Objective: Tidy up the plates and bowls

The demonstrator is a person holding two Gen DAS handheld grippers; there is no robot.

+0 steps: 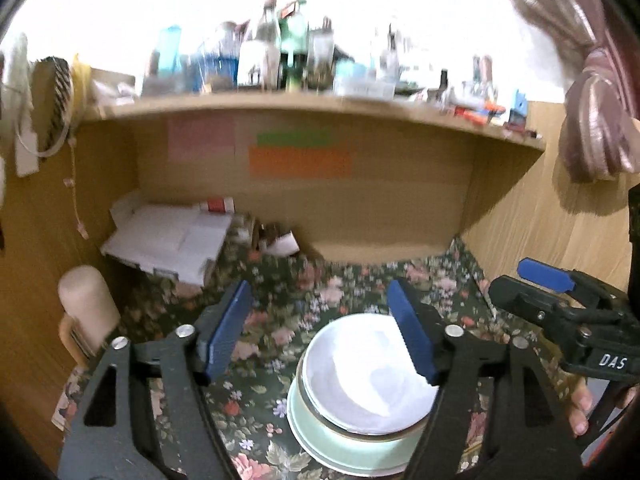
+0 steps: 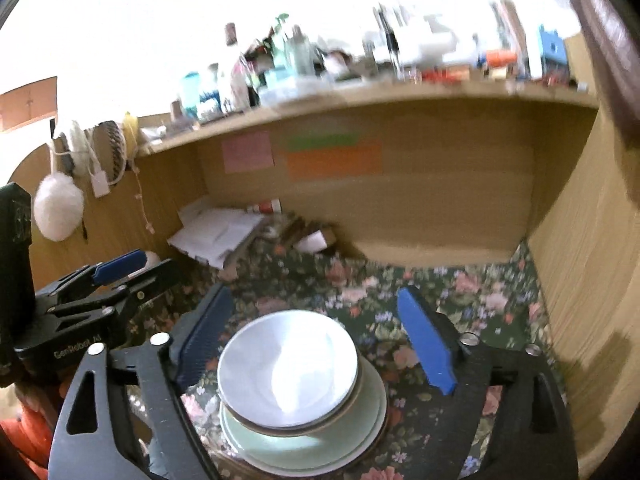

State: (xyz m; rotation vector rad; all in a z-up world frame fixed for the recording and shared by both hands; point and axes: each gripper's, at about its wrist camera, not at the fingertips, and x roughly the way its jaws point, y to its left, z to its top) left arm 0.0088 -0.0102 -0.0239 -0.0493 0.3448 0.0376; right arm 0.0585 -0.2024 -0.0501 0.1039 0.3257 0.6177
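Note:
A white bowl (image 1: 368,376) sits on top of a stack of pale green plates (image 1: 352,452) on the floral tablecloth. In the right wrist view the same white bowl (image 2: 288,368) rests on the green plates (image 2: 312,444), slightly off centre. My left gripper (image 1: 320,332) stands open above and behind the stack, nothing between its blue pads. My right gripper (image 2: 320,344) is open too, its blue pads apart on either side of the bowl without touching it. Each gripper shows at the edge of the other's view.
A wooden shelf (image 1: 320,108) crowded with bottles runs overhead at the back. White paper boxes (image 1: 168,240) and a small white cup (image 1: 284,244) lie at the back left. A cream cylinder (image 1: 86,304) stands at left. A wooden wall (image 2: 588,280) closes the right side.

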